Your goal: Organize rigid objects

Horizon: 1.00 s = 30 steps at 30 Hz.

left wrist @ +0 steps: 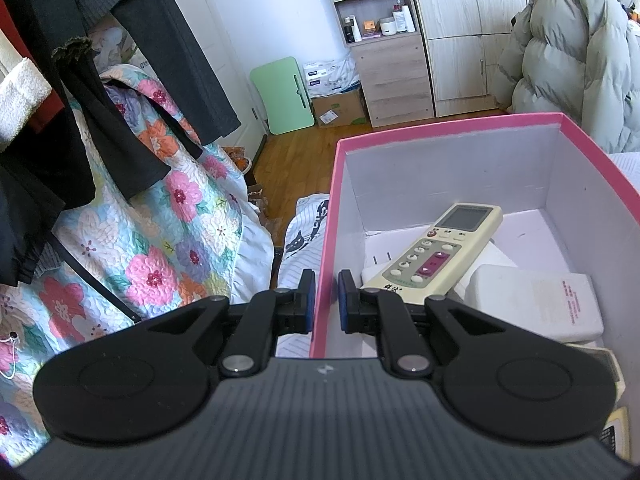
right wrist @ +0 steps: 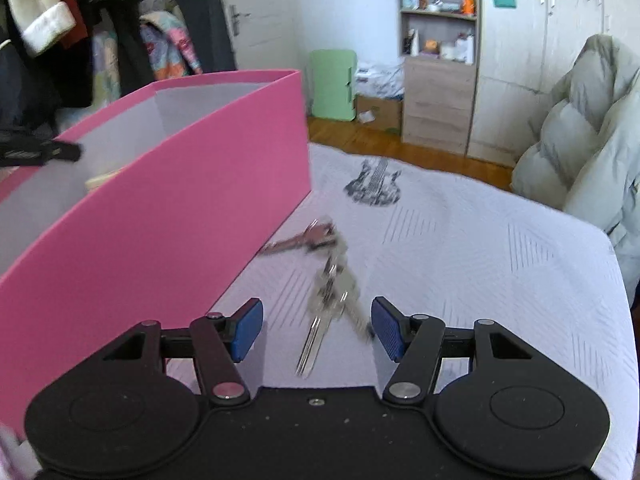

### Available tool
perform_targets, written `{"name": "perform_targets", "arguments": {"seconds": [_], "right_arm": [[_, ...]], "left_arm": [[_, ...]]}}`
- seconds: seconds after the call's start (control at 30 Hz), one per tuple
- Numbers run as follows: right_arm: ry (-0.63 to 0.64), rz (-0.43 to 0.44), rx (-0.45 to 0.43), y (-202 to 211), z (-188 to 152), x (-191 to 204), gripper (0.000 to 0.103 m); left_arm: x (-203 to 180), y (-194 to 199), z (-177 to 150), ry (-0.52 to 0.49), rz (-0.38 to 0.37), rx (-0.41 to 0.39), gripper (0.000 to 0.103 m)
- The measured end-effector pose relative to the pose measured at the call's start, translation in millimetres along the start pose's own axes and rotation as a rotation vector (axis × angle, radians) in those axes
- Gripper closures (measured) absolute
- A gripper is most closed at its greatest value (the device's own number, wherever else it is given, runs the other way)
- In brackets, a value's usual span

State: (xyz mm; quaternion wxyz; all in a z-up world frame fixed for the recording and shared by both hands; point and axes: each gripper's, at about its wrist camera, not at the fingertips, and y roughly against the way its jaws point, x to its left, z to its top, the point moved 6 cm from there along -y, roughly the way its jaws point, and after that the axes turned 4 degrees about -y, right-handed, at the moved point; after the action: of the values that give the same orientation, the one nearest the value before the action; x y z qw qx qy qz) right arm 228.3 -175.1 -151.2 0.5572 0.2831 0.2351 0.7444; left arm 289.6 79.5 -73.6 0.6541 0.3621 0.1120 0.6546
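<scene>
- On the bed's white cover [right wrist: 480,264], just beside the pink box [right wrist: 168,200], lies a bunch of keys [right wrist: 332,276]; they are blurred, not yet in the box.
- Right hand-held gripper [right wrist: 317,330] hangs low over the keys with its blue pads [right wrist: 249,330] spread to either side, touching nothing; that stance looks like the set-up for a pinch.
- Left hand-held gripper [left wrist: 327,301] pinches the box's near wall [left wrist: 324,240] between its pads, probably to steady the box while things go in.
- Inside the box a remote [left wrist: 440,252] leans across white boxes [left wrist: 536,300], apparently sorted already.
- Soft quilted bedding may let the flat keys sink, so a scoop could catch cloth.
- Around the bed: hanging dark clothes [left wrist: 120,80], a floral quilt [left wrist: 152,240], wood floor [left wrist: 296,152], a shelf unit [left wrist: 380,40], a wardrobe [left wrist: 480,20], and a puffy coat [right wrist: 580,140].
</scene>
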Motion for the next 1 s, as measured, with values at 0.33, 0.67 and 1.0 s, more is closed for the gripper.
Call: {"name": "perform_targets", "arguments": {"seconds": [0.33,0.67,1.0], "right_arm": [[-0.026,-0.027,-0.088,3,3,0,0.097],[-0.121,0.005,-0.157,39,6,-9,0.098],[-0.065,0.033,-0.311,101,35,17,0.098]], "left_arm": [[0,0,0,-0.004,0.003,0.001,0.092],[-1,0,-1,-0.004,0.0,0.002,0.091],[1,0,-1,0.005,-0.004,0.001,0.091]]}}
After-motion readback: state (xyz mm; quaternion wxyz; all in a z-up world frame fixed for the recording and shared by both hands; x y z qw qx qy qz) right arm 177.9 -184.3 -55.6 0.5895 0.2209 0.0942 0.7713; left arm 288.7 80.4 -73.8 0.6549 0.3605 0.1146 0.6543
